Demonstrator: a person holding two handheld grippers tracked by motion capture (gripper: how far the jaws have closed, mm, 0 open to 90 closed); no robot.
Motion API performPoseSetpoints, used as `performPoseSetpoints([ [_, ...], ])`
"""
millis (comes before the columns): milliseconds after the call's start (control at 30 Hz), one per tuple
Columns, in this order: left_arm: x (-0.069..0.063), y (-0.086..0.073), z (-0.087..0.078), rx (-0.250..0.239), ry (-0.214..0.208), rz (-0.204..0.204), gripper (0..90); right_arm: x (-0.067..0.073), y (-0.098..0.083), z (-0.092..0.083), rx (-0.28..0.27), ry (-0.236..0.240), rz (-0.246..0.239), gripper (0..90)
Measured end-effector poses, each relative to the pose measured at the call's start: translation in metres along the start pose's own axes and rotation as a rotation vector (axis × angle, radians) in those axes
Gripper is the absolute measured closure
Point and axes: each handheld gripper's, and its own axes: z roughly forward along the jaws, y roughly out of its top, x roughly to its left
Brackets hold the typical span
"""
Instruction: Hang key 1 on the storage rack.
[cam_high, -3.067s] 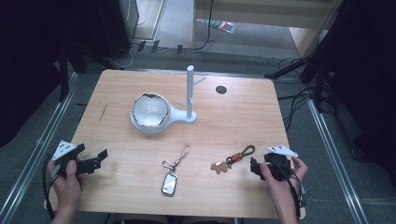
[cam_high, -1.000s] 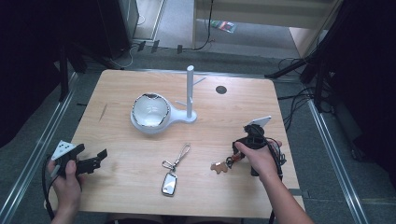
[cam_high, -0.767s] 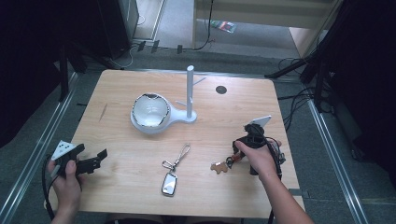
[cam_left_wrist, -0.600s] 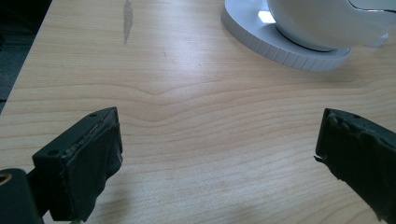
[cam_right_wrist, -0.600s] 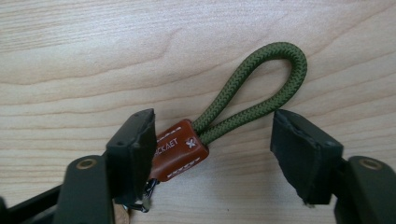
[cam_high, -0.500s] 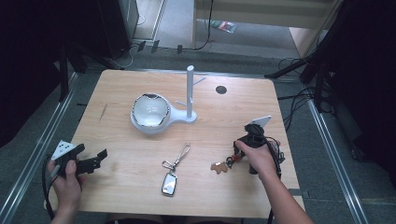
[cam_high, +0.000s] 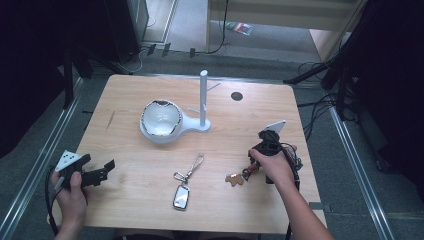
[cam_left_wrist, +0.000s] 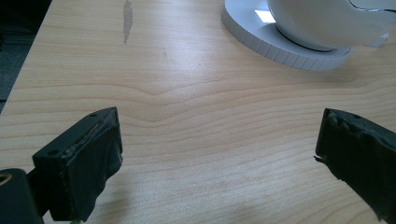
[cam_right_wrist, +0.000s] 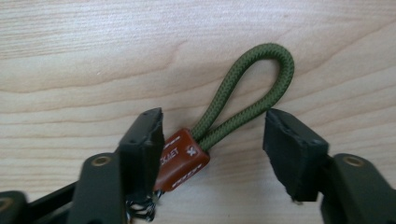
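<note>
The table (cam_high: 150, 200) is pale wood, and most of what sits on it has stayed put over the last few seconds. Near the middle stands a white stand (cam_high: 203, 100) with an upright post and small pegs, its round base carrying a white bowl (cam_high: 161, 119). In front of that lies a car key (cam_high: 181, 196) on a metal ring and clip, untouched.

What has changed is on the right. Three seconds ago the right gripper (cam_high: 263, 150) rested near the table's right edge; it has since come in and dropped over the keyring (cam_high: 240, 176), which lies flat on the wood between the car key and that edge. For the last second it has barely shifted.

In the right gripper view the jaws stand apart, straddling the keyring's green cord loop (cam_right_wrist: 247, 93) and the brown tag (cam_right_wrist: 180, 161) that binds it. The left jaw is at or just against the tag; the right jaw is clear of the cord. Nothing is clamped yet — this looks like the lining-up before a pinch.

The left gripper (cam_high: 102, 170) has kept to the front left corner, its jaws wide apart over bare wood, with the stand's base ahead.

Likely next: close on the tag or cord, lift, and carry the loop toward a peg — my guess.
</note>
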Motion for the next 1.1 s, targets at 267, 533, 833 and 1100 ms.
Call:
performPoseSetpoints([
  [267,0.000,0.000,0.000,0.003,0.002,0.002,1.1,-0.004,0.003,0.004,0.077,0.014,0.023,35.7],
  [533,0.000,0.000,0.000,0.002,0.003,0.001,1.1,-0.004,0.005,0.006,0.128,0.075,0.063,41.1],
  [833,0.000,0.000,0.000,0.003,0.002,0.001,1.1,0.005,0.006,0.009,0.107,0.038,0.045,47.4],
  [1100,0.000,0.000,0.000,0.002,0.002,0.002,1.1,0.009,0.005,0.008,0.103,0.027,0.005,57.5],
])
